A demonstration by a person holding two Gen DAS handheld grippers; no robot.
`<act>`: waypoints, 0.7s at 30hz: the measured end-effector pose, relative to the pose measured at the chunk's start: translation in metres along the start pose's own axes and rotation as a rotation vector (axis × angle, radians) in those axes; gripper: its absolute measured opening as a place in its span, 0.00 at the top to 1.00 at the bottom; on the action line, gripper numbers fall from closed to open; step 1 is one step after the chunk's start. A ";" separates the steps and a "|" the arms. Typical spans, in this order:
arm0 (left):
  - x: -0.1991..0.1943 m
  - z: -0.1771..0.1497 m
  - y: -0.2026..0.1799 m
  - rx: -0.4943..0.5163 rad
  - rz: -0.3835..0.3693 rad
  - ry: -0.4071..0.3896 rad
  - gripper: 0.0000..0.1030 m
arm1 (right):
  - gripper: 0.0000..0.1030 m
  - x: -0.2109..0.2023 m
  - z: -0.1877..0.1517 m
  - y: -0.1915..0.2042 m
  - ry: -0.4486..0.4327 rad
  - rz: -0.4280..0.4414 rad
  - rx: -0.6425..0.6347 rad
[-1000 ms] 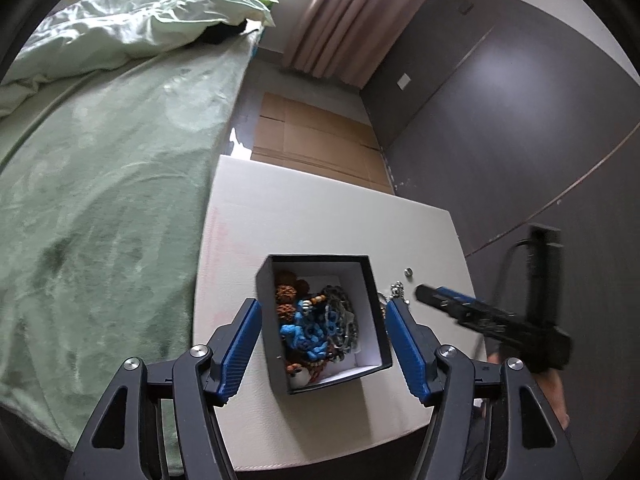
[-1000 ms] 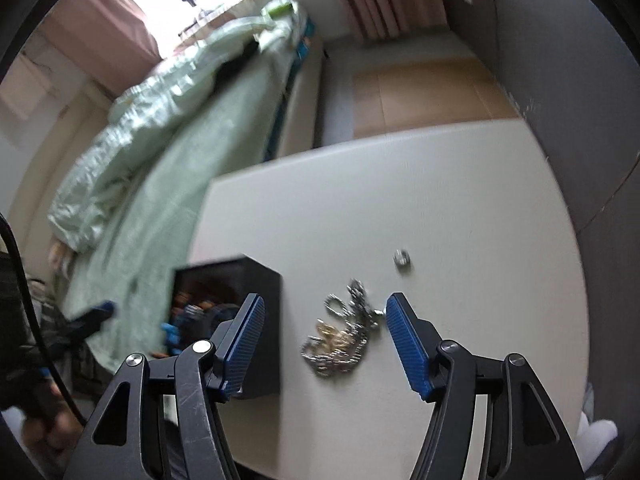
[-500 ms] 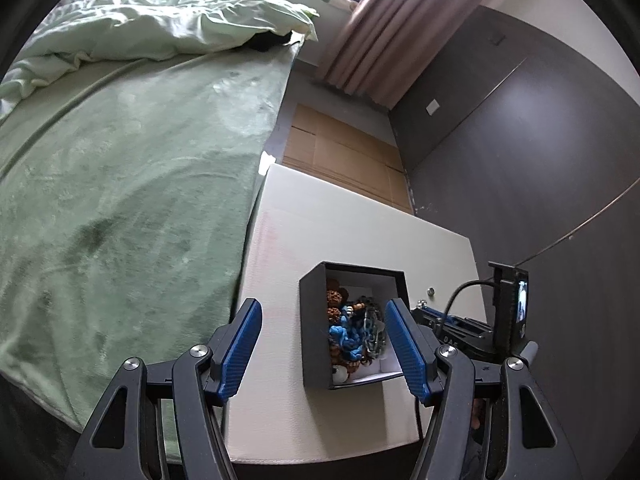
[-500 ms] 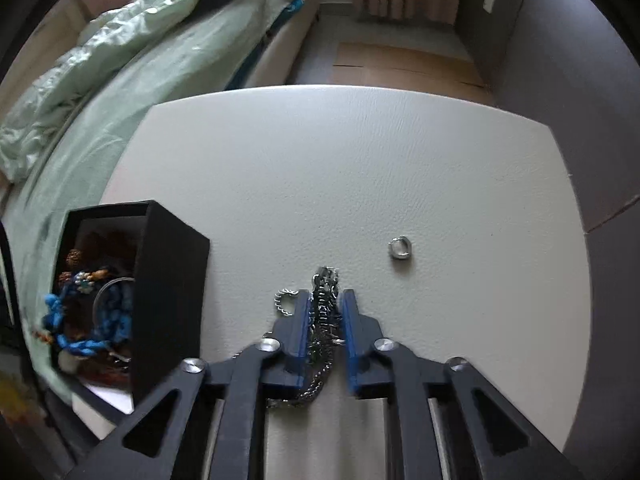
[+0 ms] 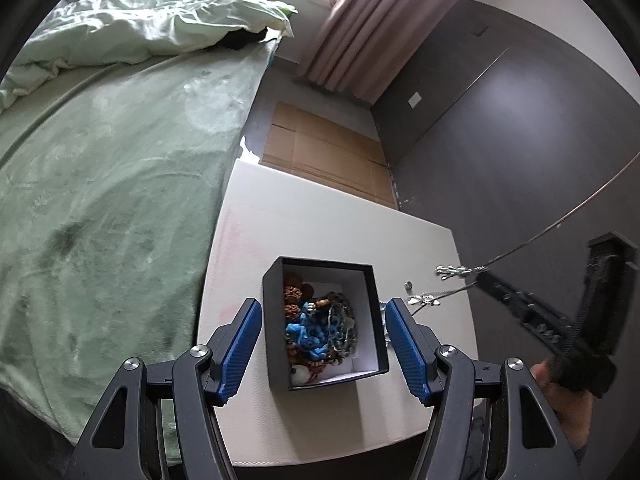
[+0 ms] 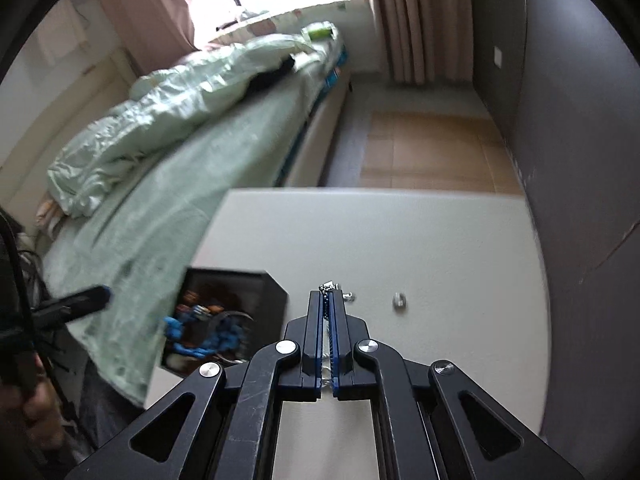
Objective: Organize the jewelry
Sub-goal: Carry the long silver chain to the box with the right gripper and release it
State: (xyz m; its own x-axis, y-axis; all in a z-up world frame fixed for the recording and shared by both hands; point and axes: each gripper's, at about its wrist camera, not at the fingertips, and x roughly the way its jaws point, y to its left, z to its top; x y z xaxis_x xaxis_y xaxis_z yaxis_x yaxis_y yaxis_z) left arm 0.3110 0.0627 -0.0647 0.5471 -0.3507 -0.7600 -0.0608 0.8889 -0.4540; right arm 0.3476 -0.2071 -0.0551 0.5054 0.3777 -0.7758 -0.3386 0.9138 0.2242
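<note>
In the right wrist view the right gripper (image 6: 329, 312) sits at lower centre with its blue pads pressed together on a silver chain (image 6: 330, 287); a bit of chain pokes out past the tips and more shows in the slit between the pads. The left wrist view shows that chain (image 5: 452, 270) at the right of the frame, strung from the dark tip of the right gripper (image 5: 486, 280) and apparently clear of the table (image 5: 320, 228), which suits carrying it across to the box (image 5: 276, 320). The box is open and already holds beads and bracelets, so it is probably where the chain belongs. The left gripper (image 5: 323, 344) has its pads spread apart on either side of the box without touching it, likely ready to steady it. A small ring (image 6: 399, 301) lies on the table to the right of the chain, probably the last loose piece.
</note>
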 end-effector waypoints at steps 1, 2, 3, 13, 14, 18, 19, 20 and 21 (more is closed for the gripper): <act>-0.001 0.000 0.000 -0.001 -0.001 -0.002 0.37 | 0.97 -0.007 0.003 0.002 -0.015 -0.001 -0.009; -0.002 0.000 0.000 -0.002 -0.001 -0.004 0.37 | 0.97 -0.015 0.005 0.005 -0.031 0.001 -0.017; -0.002 0.001 0.000 -0.003 -0.001 -0.006 0.37 | 0.97 -0.022 0.007 0.007 -0.042 0.004 -0.021; -0.014 0.005 0.009 -0.024 -0.002 -0.025 0.37 | 0.97 -0.077 0.030 0.042 -0.164 0.037 -0.082; -0.015 0.005 0.010 -0.026 -0.002 -0.025 0.37 | 0.97 -0.081 0.030 0.044 -0.172 0.042 -0.083; -0.017 0.005 0.011 -0.028 -0.006 -0.029 0.37 | 0.97 -0.098 0.034 0.055 -0.206 0.053 -0.101; -0.018 0.005 0.011 -0.029 -0.007 -0.030 0.37 | 0.97 -0.102 0.035 0.058 -0.215 0.053 -0.107; -0.019 0.005 0.011 -0.029 -0.008 -0.031 0.37 | 0.97 -0.106 0.036 0.061 -0.223 0.054 -0.112; -0.019 0.004 0.011 -0.030 -0.009 -0.032 0.37 | 0.97 -0.110 0.038 0.064 -0.231 0.057 -0.118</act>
State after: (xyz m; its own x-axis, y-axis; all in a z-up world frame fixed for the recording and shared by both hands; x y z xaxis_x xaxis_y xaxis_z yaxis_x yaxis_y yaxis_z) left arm 0.3034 0.0805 -0.0531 0.5740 -0.3487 -0.7409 -0.0803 0.8765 -0.4747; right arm 0.3003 -0.1842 0.0671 0.6463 0.4646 -0.6054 -0.4553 0.8714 0.1827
